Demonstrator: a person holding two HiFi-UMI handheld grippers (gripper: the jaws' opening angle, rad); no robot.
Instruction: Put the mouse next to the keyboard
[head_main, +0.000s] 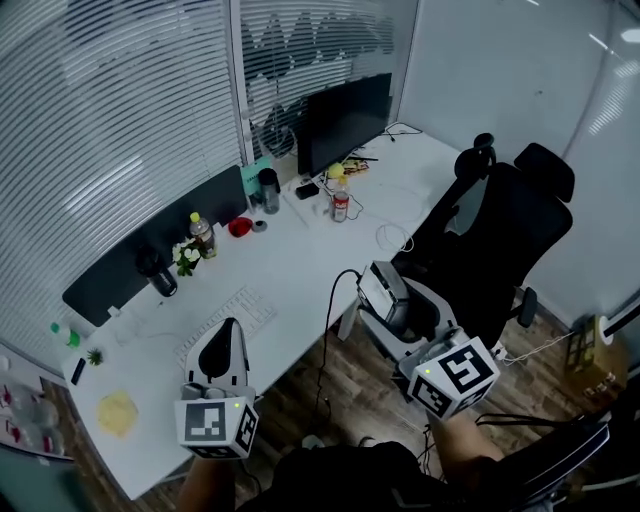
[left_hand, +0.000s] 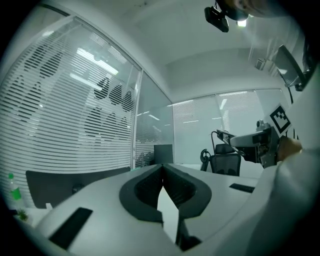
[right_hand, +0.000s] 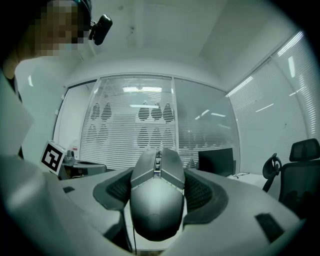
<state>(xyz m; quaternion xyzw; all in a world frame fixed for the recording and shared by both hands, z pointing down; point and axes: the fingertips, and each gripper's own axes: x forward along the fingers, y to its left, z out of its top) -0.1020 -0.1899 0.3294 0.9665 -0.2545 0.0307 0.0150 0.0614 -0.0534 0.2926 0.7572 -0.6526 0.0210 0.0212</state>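
Mouse (head_main: 388, 286) is sitting clamped in the right gripper (head_main: 380, 297) in the head view, hanging off the desk (head_main: 300, 250) past its front edge, over the wooden floor and just beside the black chair (head_main: 500, 230). Its dark cable (head_main: 327, 312) is looping down beside the desk's front edge. I judge that this cable is posing the main risk, since it may be catching on the edge or the chair and tugging the mouse askew in the grip. The keyboard (head_main: 252, 304) is lying near the front edge toward the left corner, with the left gripper (head_main: 230, 340) hovering partly over it and possibly crowding the landing spot.

In the left gripper view, the left gripper (left_hand: 161, 172) is showing dark ribbed pads inside smooth white shells. Its jaws are meeting at the tips with nothing between them.

In the right gripper view, the mouse (right_hand: 156, 200) is filling the gap of the right gripper (right_hand: 157, 192), with both ribbed pads pressing its flanks. Its shell is looking like hard, smooth grey plastic, domed at the near end and tapering away, with split buttons and a wheel along the centre line. Rounded, slick sides like these are probably inviting a slip or a twist if the squeeze is loosening early, above the desk.
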